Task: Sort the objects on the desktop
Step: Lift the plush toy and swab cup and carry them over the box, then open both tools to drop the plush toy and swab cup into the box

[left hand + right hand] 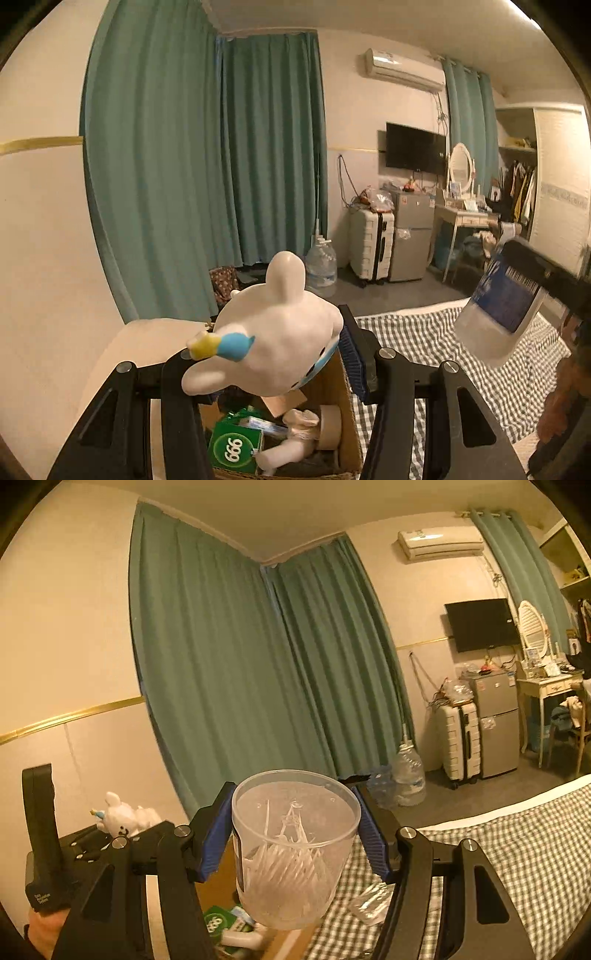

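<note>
The left gripper has its jaws clenched on a white toy rabbit, held up above an open cardboard box. In the box lie a green carton and a roll of tape. To the right, the right gripper grasps a clear plastic cup of white picks over the near edge of the checked bed cover.
</note>
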`<state>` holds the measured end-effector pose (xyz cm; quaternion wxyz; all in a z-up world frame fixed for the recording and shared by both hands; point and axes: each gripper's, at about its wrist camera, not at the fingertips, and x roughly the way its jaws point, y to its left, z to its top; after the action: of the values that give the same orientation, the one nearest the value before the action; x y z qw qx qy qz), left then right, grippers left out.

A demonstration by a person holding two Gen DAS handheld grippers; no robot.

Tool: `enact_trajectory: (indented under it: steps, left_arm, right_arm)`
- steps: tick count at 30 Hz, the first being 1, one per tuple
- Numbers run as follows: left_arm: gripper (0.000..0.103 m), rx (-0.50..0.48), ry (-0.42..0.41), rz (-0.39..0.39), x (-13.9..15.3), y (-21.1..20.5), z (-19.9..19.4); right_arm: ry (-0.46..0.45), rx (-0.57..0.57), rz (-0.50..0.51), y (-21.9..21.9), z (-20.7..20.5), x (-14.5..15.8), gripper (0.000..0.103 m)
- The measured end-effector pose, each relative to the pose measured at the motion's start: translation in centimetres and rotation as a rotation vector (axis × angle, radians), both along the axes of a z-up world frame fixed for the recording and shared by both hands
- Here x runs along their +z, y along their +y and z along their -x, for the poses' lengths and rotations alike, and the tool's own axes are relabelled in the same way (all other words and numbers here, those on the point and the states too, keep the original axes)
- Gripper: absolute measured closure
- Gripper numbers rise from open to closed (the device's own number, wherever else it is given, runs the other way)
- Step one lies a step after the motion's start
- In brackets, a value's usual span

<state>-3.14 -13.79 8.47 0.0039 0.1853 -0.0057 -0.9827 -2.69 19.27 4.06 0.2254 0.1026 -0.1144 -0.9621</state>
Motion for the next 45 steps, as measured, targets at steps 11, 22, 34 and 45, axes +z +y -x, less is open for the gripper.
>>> enact_trajectory:
  steps: [11,22,34,45]
  left_arm:
    - [0.051,0.031,-0.075,-0.074,-3.1,-4.7,3.1]
    - [0.051,0.051,-0.267,-0.112,-8.7,-5.9,9.0]
    - [0.051,0.093,-0.422,-0.110,-12.6,-5.6,11.9]
    - [0.025,0.080,-0.300,-0.081,-9.1,-4.1,9.1]
  right_arm:
    - [-0.041,0.081,-0.040,-6.8,2.2,-2.6,0.041]
    - [-0.133,0.113,-0.092,-10.0,5.4,-8.3,0.041]
    - [-0.202,0.150,-0.211,-12.9,7.0,-12.4,0.042]
    - [-0.140,0.080,-0.155,-9.3,6.4,-9.4,0.014]
